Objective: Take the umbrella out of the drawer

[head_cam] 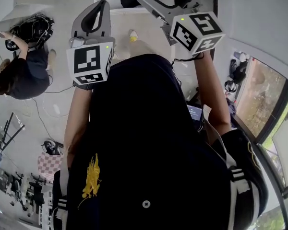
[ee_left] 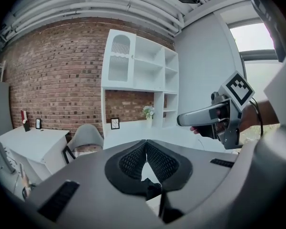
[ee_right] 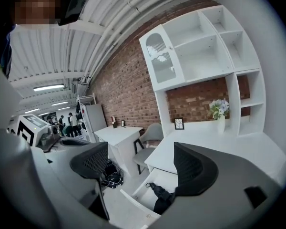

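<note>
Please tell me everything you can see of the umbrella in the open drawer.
The umbrella is black and folded, fabric by its look. It lies inside the open white drawer, with a small loop at one end. One jaw of the right gripper hides its other end. Nothing grips it.

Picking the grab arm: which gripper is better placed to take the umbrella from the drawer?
Probably right. The right gripper is open, framing the black umbrella in the open drawer; the left gripper is shut.

Rough red brick wall (ee_left: 52,75); smooth white drawer (ee_right: 139,207); umbrella (ee_right: 161,195) looks like matt black cloth.
</note>
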Motion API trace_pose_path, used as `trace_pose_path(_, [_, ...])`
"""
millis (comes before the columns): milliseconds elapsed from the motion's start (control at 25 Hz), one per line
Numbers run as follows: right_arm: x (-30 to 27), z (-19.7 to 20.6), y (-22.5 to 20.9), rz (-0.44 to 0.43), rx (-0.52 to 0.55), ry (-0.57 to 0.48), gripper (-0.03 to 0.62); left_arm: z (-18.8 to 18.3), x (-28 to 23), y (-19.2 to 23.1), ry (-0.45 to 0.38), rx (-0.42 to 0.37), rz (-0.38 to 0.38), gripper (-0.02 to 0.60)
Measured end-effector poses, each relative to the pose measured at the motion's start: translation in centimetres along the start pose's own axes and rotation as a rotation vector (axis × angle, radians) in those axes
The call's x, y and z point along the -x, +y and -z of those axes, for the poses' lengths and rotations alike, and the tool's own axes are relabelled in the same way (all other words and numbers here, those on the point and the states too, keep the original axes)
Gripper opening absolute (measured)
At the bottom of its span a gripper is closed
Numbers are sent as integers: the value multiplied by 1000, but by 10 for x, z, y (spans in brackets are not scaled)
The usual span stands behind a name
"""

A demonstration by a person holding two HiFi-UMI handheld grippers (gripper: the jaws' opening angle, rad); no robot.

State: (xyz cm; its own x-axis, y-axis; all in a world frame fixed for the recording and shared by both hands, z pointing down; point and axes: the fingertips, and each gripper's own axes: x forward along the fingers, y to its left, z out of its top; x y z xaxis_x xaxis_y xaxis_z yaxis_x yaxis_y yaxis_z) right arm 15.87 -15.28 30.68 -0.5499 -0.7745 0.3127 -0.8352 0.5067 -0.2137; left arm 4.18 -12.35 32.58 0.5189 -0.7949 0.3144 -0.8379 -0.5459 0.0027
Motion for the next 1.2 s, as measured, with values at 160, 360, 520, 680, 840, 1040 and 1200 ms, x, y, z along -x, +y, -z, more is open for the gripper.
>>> trace_pose_path(160, [-2, 0, -33, -24, -26, 16, 448, -25, -29, 4, -18, 45, -75, 20])
trace_pose_path(360, [-7, 10, -62, -29, -79, 22, 448, -18, -50, -5, 45, -21, -68, 20])
trace_pose_path(520, [-9, 17, -84, -30, -112, 25, 448, -9, -59, -5, 84, -25, -86, 20])
trace_pose_path(680, [-8, 40, -104, -11, -138, 78, 448, 8, -74, 1, 121, -11, -94, 20])
trace_pose_path(840, [-15, 69, -100, 5, -143, 135, 448, 26, -78, 15, 130, 4, -91, 20])
trace_pose_path(1040, [-45, 104, -92, 9, -102, 227, 448, 55, -88, 34, 150, 40, -81, 20])
trace_pose_path(1200, [-74, 117, -93, 6, -79, 247, 448, 68, -96, 59, 139, 68, -104, 20])
